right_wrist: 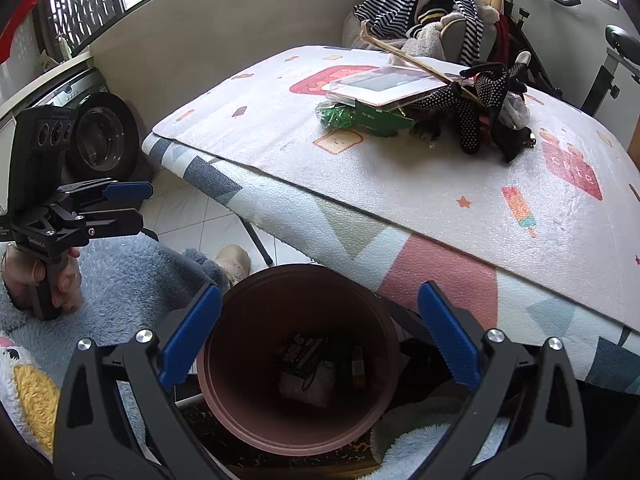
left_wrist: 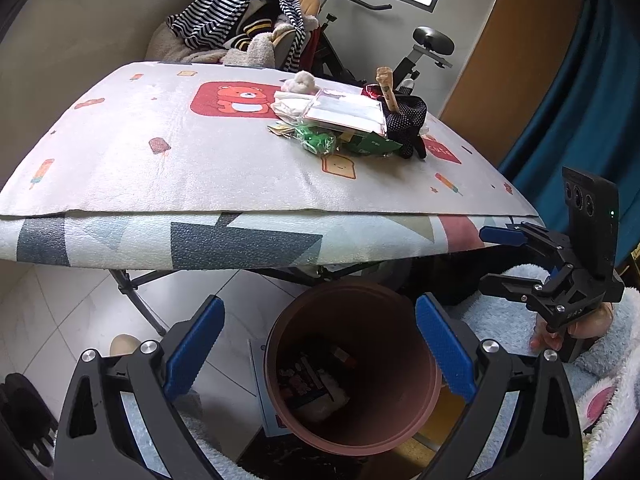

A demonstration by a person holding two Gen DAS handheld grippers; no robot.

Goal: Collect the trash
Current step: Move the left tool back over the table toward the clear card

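1. Left gripper (left_wrist: pixel 320 344): the blue-padded fingers stand wide apart with nothing between them, poised above the mouth of the brown bin (left_wrist: pixel 352 364). In the right wrist view the same gripper (right_wrist: pixel 142 204) appears at the left edge, held by a hand (right_wrist: pixel 44 276) in a fluffy blue sleeve.
2. Right gripper (right_wrist: pixel 320 340): the jaws are spread to their widest and empty, framing the brown bin (right_wrist: pixel 298 356) from above. In the left wrist view it (left_wrist: pixel 492 256) shows at the right edge, near the front edge of the surface.
3. Brown bin: it stands on the floor just in front of and below the surface's edge. Inside lie a dark printed wrapper (right_wrist: pixel 302 354), a small reddish packet (right_wrist: pixel 357 366) and a pale piece under them.
4. Surface (left_wrist: pixel 160 152): covered by a white mat printed with a bear, toast and ice lollies, laid over a second mat with geometric patches.
5. Trash still on the surface: a heap towards the far right holds a crumpled green wrapper (left_wrist: pixel 318 140), a flat clear-fronted package (left_wrist: pixel 348 114), a green carton (right_wrist: pixel 380 120), a black polka-dot fabric item (left_wrist: pixel 408 120), a long tan stick (right_wrist: pixel 416 62) and a white tissue wad (left_wrist: pixel 300 82).
6. Background: striped clothing (left_wrist: pixel 240 8) heaped on a chair behind the surface; an exercise bike (left_wrist: pixel 424 52) beside it.
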